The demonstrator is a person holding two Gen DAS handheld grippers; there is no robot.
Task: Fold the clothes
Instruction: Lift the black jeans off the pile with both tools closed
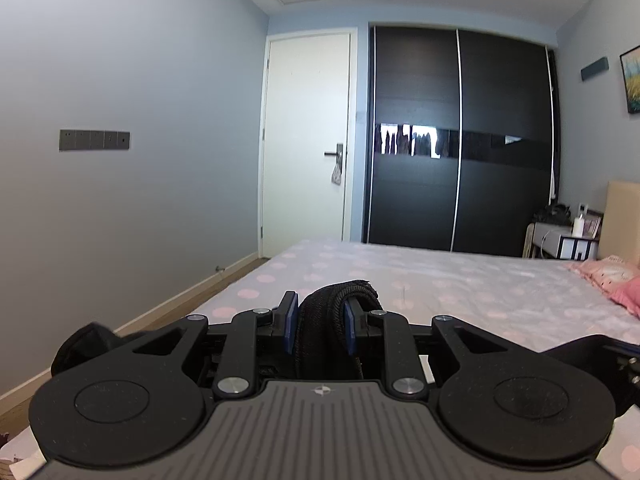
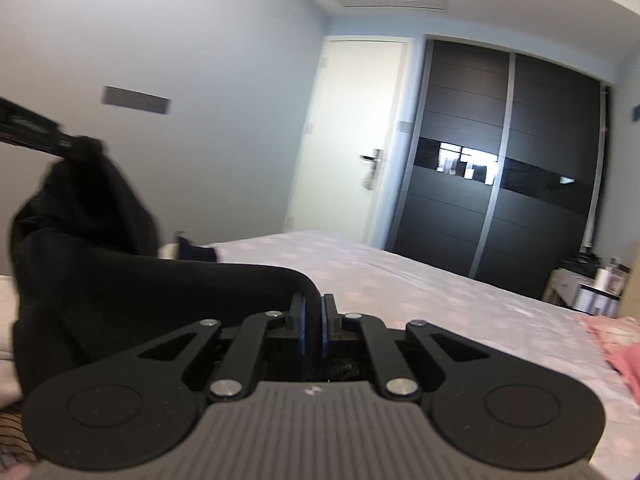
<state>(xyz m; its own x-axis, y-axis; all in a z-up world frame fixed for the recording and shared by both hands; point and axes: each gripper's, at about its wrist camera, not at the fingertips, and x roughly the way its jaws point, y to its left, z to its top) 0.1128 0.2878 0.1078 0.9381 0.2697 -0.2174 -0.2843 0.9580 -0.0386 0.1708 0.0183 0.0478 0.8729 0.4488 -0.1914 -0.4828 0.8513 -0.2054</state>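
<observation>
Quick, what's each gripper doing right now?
Left gripper: shut on a thick bunch of the black garment.
Right gripper: shut on the same black garment's edge.

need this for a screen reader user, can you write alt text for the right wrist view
The right gripper has its jaws shut on a fold of black garment, which stretches up and left to the left gripper. Beyond lies a bed with a pale polka-dot sheet, a white door and a dark sliding wardrobe.

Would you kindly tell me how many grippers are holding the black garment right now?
2: the left gripper pinches a thick bunched edge; the right gripper clamps another edge, the garment hanging between them.
</observation>
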